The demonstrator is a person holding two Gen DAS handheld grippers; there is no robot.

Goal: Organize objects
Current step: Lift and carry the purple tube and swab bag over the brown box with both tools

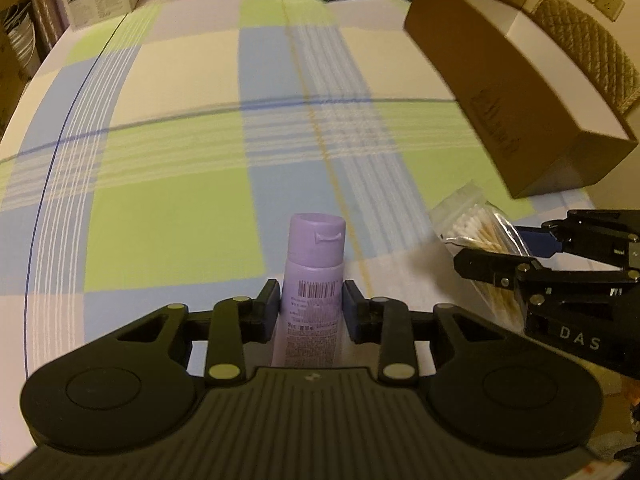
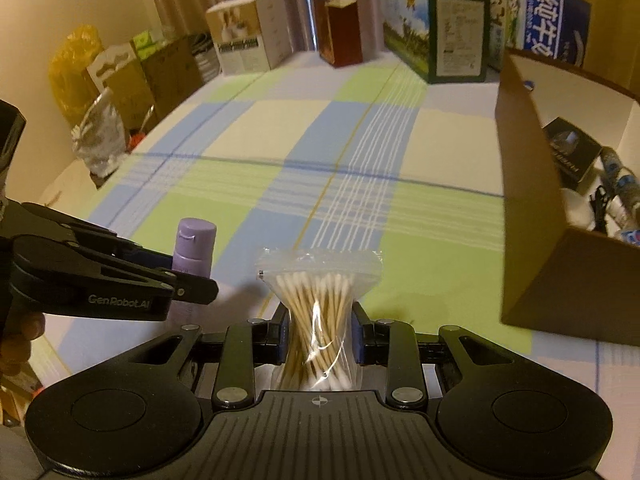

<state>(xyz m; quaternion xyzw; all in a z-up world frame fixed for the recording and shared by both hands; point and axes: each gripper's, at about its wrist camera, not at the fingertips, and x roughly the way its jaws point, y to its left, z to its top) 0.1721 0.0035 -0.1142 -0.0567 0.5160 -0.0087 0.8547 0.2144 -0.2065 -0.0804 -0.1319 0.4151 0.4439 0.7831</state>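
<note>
Now carrying: left gripper (image 1: pixel 311 304) clamped on purple tube (image 1: pixel 314 280), right gripper (image 2: pixel 320 334) pinching cotton-swab bag (image 2: pixel 320 300); slippery bag may slide free before reaching cardboard box (image 2: pixel 532 220).

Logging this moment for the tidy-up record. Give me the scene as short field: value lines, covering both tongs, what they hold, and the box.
left tongs: shut on purple tube, cap pointing away
right tongs: shut on bag of cotton swabs, pinched at its middle
cardboard box: open, on the table to the right, already holding several items
table surface: checked tablecloth
far edge: cartons standing in a row
</note>
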